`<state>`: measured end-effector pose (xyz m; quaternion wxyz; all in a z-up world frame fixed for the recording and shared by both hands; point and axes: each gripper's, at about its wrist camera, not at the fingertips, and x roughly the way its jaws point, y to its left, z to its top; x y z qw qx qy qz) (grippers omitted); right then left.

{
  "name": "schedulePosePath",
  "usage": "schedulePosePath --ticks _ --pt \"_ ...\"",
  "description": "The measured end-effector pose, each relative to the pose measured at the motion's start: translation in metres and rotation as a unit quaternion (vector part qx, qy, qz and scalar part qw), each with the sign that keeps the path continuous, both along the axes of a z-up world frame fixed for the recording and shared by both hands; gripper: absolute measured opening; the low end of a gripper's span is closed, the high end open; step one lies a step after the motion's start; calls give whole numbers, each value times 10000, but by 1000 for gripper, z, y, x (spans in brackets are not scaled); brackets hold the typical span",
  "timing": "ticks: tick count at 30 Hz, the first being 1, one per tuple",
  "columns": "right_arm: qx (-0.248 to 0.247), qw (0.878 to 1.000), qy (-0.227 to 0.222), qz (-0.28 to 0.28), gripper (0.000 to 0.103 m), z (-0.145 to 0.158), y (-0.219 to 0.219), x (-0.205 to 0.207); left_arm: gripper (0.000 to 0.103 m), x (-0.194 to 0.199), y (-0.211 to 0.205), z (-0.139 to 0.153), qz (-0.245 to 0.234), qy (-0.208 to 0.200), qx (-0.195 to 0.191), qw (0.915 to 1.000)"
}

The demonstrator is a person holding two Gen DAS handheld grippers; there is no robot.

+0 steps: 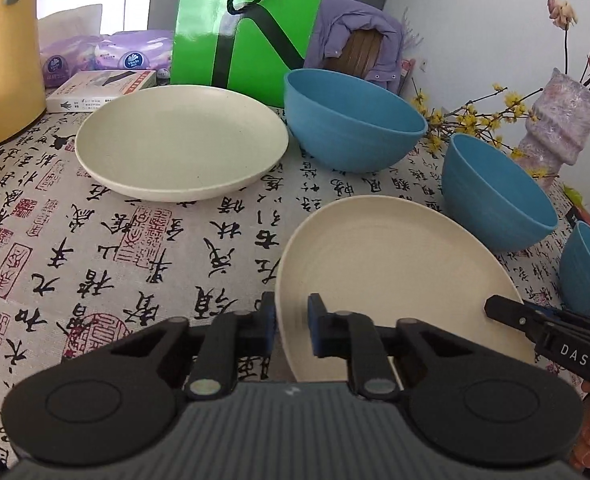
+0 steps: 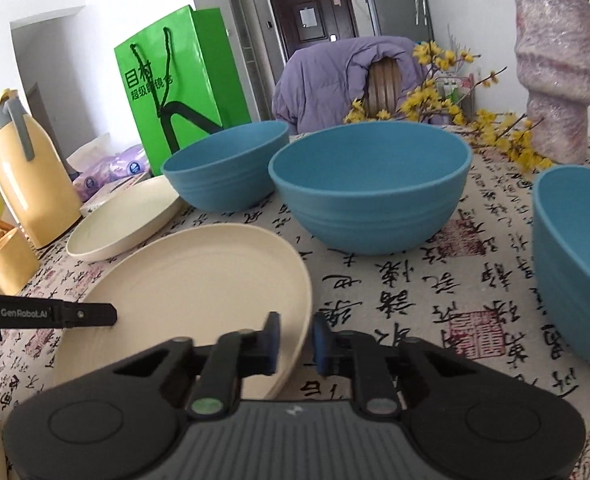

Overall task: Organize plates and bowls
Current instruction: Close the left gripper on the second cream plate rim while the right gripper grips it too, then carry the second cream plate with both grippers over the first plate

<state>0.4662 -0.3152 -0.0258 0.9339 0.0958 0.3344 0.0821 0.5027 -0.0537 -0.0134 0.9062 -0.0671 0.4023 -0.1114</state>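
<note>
Both my tongs tip down toward near plate (image 1: pixel 395 280). Left tongs (image 1: pixel 292 326) pinched tight on plate's left rim. Right tongs (image 2: pixel 295 342) pinched tight on plate's right rim. Plate tilted, on surface (image 1: pixel 115 260) with black writing. Second plate (image 1: pixel 181 142) behind near plate, to left. Three blue bowls: one (image 1: pixel 351 120) behind plate, one (image 1: pixel 495 196) right of plate, one (image 1: pixel 587 268) farther right.
</note>
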Motion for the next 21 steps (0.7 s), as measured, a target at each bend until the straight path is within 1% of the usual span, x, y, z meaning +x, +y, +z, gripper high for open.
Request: schedulePosePath --ticks 7,11,14,17,21 --pt "90 10000 9 -30 12 0 -2 -2 13 -3 0 4 -1 40 17 10000" --pt "107 9999 -83 -20 12 10 -3 -15 13 -17 -1 16 16 -50 19 10000" --pt "99 9998 -170 -12 12 21 -4 -33 13 -37 -2 28 42 -137 25 9999" --pt "83 9996 -278 -16 12 33 -6 -58 13 -66 -4 39 45 -277 41 9996" --pt "58 9993 -375 -34 12 45 -9 -97 13 -110 -6 47 102 -342 -89 9993"
